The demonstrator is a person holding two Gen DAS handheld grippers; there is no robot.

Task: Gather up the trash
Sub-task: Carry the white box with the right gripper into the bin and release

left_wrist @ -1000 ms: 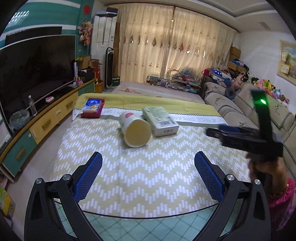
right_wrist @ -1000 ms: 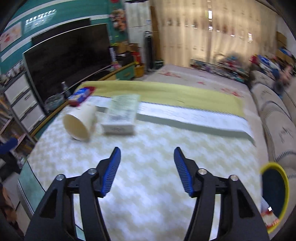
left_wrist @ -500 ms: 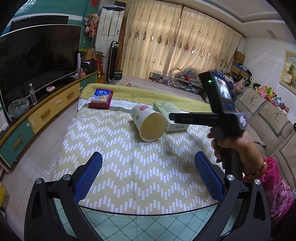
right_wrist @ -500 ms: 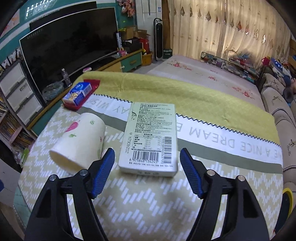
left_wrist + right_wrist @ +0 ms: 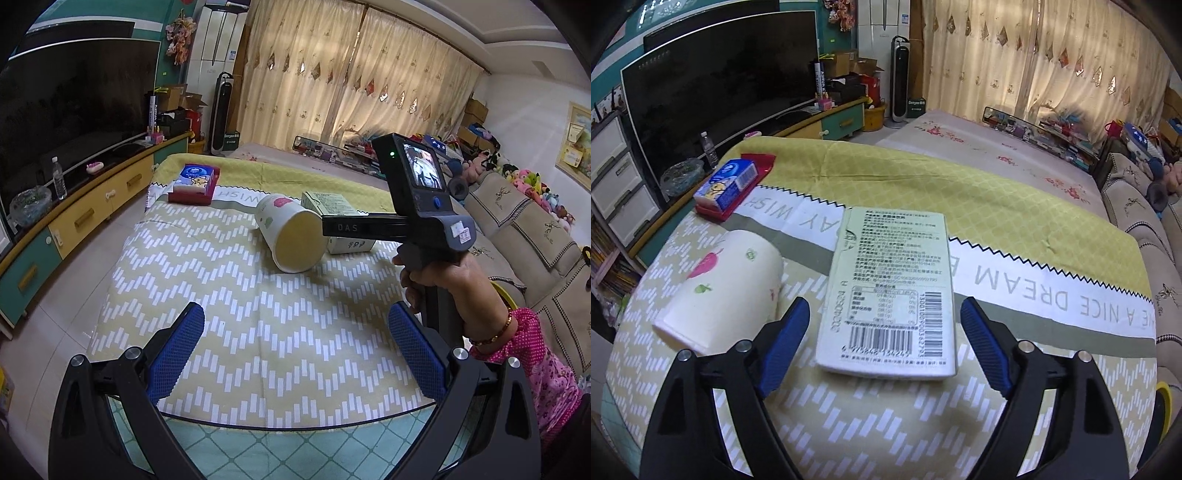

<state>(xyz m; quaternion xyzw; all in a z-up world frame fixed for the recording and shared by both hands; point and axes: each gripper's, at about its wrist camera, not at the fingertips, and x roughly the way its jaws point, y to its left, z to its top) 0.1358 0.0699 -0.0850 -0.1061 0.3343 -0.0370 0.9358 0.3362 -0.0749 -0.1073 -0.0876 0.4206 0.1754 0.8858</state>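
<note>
Jaws of right gripper [image 5: 882, 339] opening astride flat carton [image 5: 890, 291] beside paper cup [image 5: 720, 291], not yet pressing; likely light, crushable: best gripped across long sides.

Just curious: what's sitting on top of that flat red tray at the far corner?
A blue-and-white carton lies on the flat red tray, covering most of it. Anything beneath the carton is hidden.

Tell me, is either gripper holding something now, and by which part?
Nothing is held. The right gripper is opening, its jaws either side of the flat carton without touching it. The left gripper is open and empty.
</note>
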